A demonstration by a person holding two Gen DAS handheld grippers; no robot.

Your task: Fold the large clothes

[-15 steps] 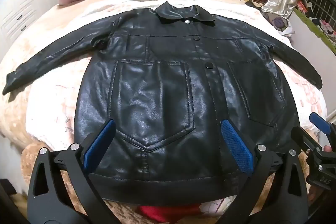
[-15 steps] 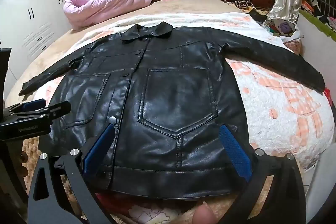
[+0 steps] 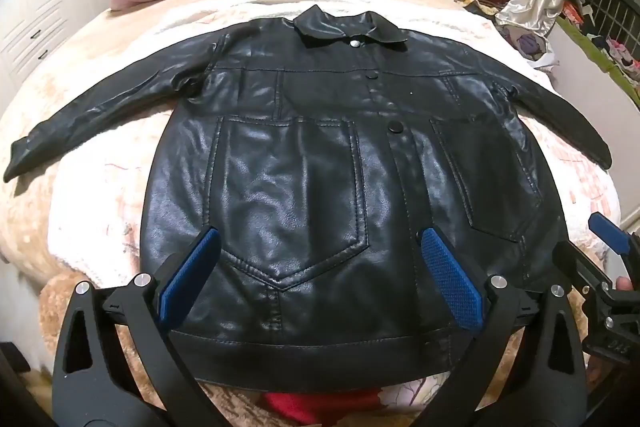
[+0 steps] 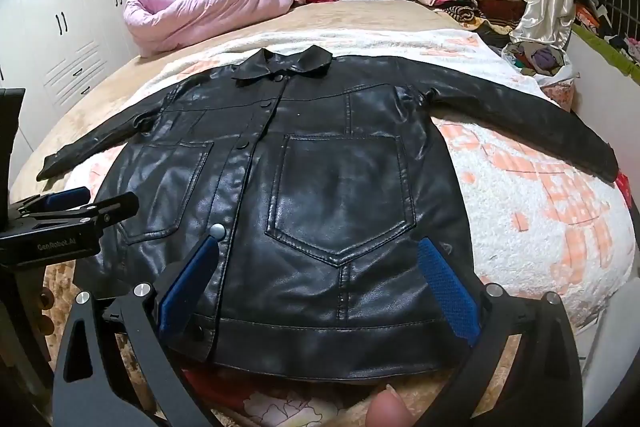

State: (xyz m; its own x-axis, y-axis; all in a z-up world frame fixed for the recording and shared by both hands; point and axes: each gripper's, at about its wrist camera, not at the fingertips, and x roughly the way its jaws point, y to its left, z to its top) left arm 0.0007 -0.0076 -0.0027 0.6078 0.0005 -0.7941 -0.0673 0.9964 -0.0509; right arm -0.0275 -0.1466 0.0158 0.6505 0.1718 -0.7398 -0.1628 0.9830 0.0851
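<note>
I have my left gripper (image 3: pixel 320 283) spread wide with nothing between its blue pads, hanging tilted down over the near left half of the jacket, above the big patch pocket (image 3: pixel 288 203). My right gripper (image 4: pixel 316 287) is equally wide and empty, hovering over the other pocket on the near right half.

Under both lies the black leather-look jacket (image 4: pixel 320 187), front up and buttoned, flat on a fluffy white-and-peach blanket (image 4: pixel 540 195) on the bed. Its hem (image 3: pixel 312 359) sits nearest me, the collar (image 3: pixel 348 27) points away toward the headboard, so the body's long axis runs from me to the far side. The sleeves stretch out left and right, making the widest span crosswise.

I judge the material heavy for its size, thick, and glossy enough to slide between the pads. It should bend in broad, springy curves, not sharp creases, and may creep back open. I would pinch at the seamed edges: the cuff of the left sleeve (image 3: pixel 24 163) and of the right sleeve (image 4: pixel 600 163), then the hem band corners, where stitching gives the pads something to bite.
</note>
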